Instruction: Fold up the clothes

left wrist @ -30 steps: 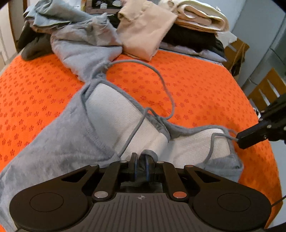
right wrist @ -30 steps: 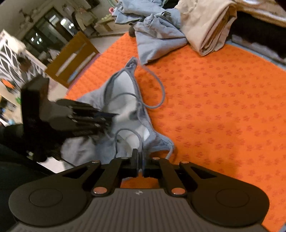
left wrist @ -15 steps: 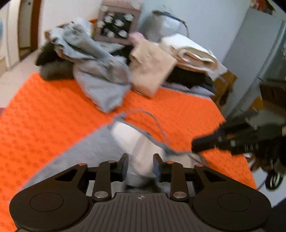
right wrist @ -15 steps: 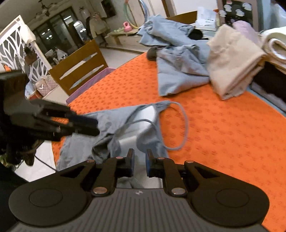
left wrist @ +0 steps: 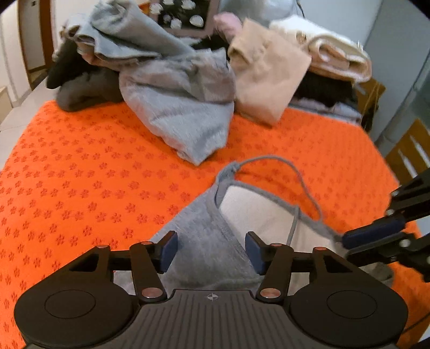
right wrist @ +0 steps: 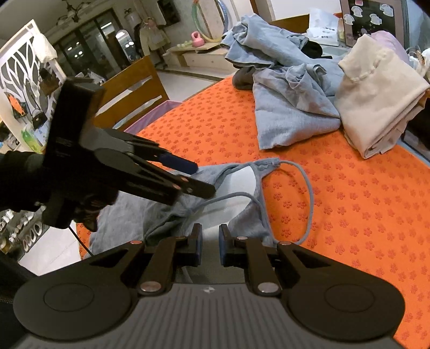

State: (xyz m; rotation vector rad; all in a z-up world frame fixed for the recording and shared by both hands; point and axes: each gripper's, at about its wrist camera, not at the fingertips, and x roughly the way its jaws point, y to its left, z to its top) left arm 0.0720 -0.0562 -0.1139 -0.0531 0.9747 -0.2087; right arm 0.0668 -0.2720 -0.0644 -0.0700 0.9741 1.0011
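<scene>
Clothes are heaped along the far edge of the orange cloth point(left wrist: 80, 171): a crumpled grey garment point(left wrist: 185, 112), a dark one point(left wrist: 80, 91) behind it at the left, a folded beige piece point(left wrist: 266, 77), and a cream roll point(left wrist: 336, 59) lying on dark fabric. None of these touches the grey top point(left wrist: 207, 241), which lies spread at the near edge with its white lining point(left wrist: 255, 214) turned up and a thin strap point(left wrist: 295, 171) looping out over the cloth. A wooden chair back point(right wrist: 134, 91) stands beside the table, and a dark framed board point(left wrist: 185, 16) with pale stickers leans behind the pile; no writing on it can be read. Nothing in view serves as a container.

The left gripper point(left wrist: 211, 249) hovers over the top, its jaws opening, wide apart with grey fabric lying under the gap but not pinched. The right gripper point(right wrist: 210, 244) has its jaws nearly together with a narrow gap; whether any fabric is caught there I cannot tell. In the right wrist view the left gripper crosses in front of the top's left part.
</scene>
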